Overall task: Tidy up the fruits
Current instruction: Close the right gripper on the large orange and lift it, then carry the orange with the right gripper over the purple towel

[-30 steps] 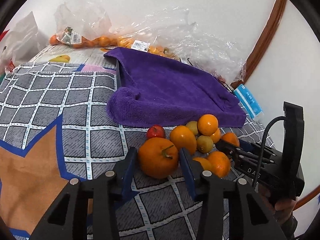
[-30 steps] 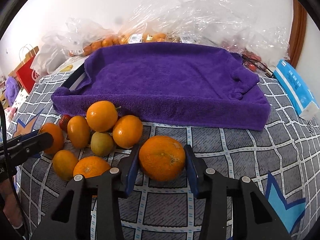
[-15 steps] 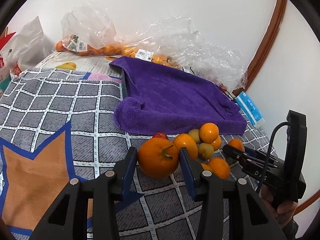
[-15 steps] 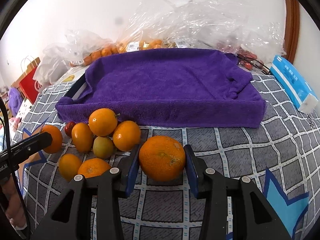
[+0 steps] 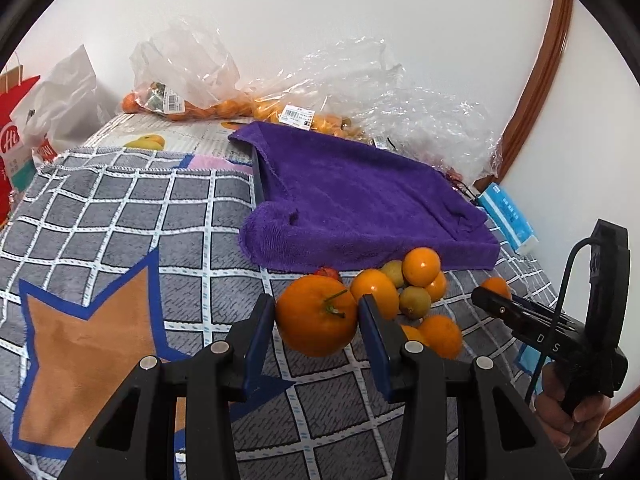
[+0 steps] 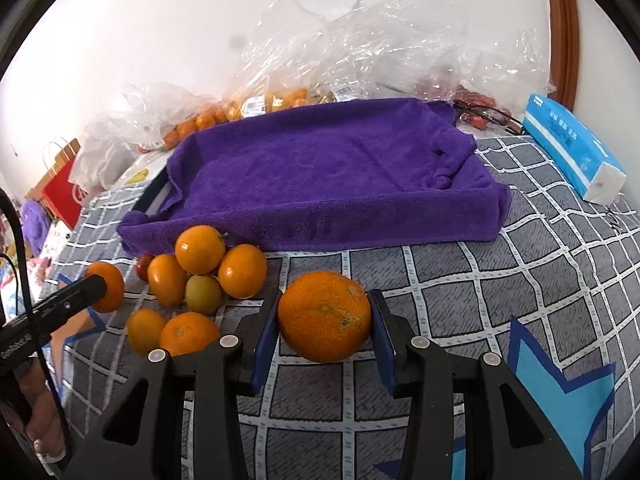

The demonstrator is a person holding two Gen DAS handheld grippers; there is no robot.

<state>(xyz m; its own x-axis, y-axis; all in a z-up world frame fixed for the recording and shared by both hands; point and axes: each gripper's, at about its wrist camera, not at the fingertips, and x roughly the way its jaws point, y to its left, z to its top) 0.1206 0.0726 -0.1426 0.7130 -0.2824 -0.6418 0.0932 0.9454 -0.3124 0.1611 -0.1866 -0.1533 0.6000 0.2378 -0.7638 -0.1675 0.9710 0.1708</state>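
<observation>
An orange with a stem (image 5: 316, 320) sits between the fingers (image 5: 256, 340) of the left gripper (image 5: 318, 344). Beyond the fingertips and to their right lies a pile of small fruits (image 5: 416, 292). Behind the pile lies a towel-draped tray (image 5: 360, 200), with plastic bags (image 5: 360, 92) behind it. Between the right gripper's (image 6: 324, 348) fingers (image 6: 384, 340) sits a second orange (image 6: 324, 316); the pile lies to their left, a tissue pack (image 6: 572, 148) far right.
</observation>
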